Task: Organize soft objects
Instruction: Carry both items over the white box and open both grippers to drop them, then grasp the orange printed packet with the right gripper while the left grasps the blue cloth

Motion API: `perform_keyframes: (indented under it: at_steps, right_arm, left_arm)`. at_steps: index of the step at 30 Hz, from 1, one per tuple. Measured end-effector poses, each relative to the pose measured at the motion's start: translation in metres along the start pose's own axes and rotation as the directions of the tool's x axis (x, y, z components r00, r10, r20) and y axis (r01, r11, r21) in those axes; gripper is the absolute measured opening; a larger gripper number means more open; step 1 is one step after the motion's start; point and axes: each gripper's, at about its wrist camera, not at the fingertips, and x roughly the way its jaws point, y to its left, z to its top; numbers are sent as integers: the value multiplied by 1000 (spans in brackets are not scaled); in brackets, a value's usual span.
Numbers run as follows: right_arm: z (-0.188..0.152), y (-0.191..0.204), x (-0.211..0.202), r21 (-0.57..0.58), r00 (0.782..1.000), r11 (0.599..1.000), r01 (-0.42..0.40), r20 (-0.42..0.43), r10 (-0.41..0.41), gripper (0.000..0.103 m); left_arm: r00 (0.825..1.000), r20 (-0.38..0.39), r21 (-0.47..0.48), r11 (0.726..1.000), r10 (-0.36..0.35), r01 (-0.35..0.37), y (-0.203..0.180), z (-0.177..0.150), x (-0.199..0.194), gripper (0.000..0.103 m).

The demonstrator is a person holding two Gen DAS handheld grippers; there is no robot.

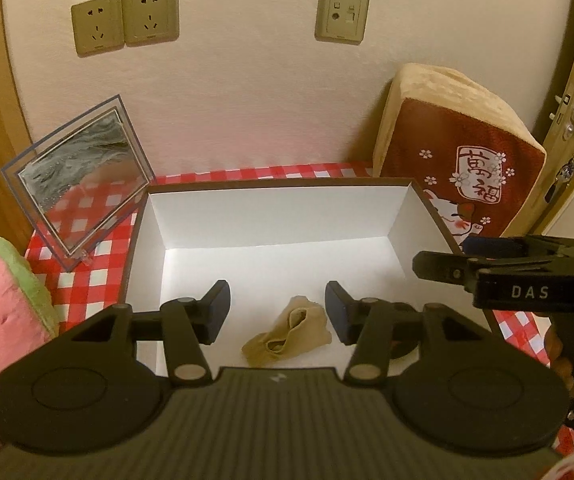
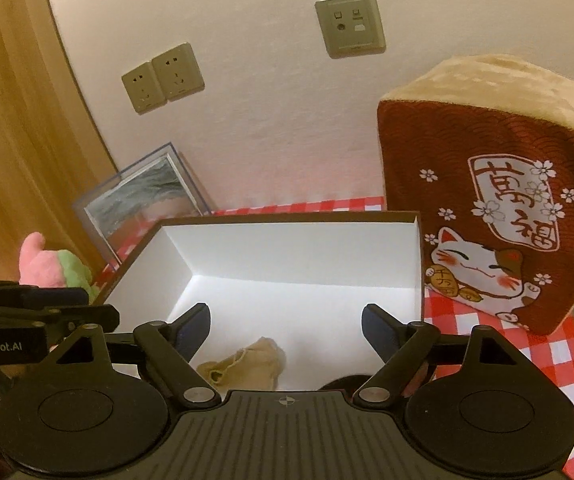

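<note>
A crumpled beige sock (image 1: 289,334) lies on the floor of the white box (image 1: 279,208), near its front wall. My left gripper (image 1: 277,312) hovers above it, open, with the sock below the gap and no pad touching it. In the right wrist view the same sock (image 2: 247,364) lies low between the fingers of my right gripper (image 2: 287,330), which is also open and holds nothing. The white box (image 2: 295,240) holds only the sock in both views. The right gripper's body (image 1: 527,276) shows at the right edge of the left wrist view, the left gripper's body (image 2: 27,328) at the left of the right wrist view.
A red-and-beige lucky-cat cushion (image 2: 499,208) leans on the wall right of the box. A clear picture frame (image 1: 79,184) stands at its left. A pink-and-green plush (image 1: 3,304) lies far left. A red checked cloth (image 1: 99,276) covers the table. A dark round object (image 2: 343,382) sits by the box's front.
</note>
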Motion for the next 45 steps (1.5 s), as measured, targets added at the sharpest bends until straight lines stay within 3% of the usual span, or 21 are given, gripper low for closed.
perform_keyframes:
  at_steps: [19,32,41,45]
  right_arm:
    - [-33,10,-69,29,999,1000,6,32,-7,83]
    - [-92,-1,-125,169,997,983,74,-22,-71,83]
    - [-136,9,-147,143,986,978,152,-87,-141,83]
    - [-156,17,-149,138,984,980,146,-120,-130,83]
  left_arm:
    - [1000,15,-41,999,-2,3,11,-41,-61,53]
    - [998,-21,-122,991,61,-63,39,-110,-115,57]
    - [993,-84,-188,977,84,-99,53,-161,-135,58]
    - [989,-112,-206,971,98,-120,54,-181,-140,58]
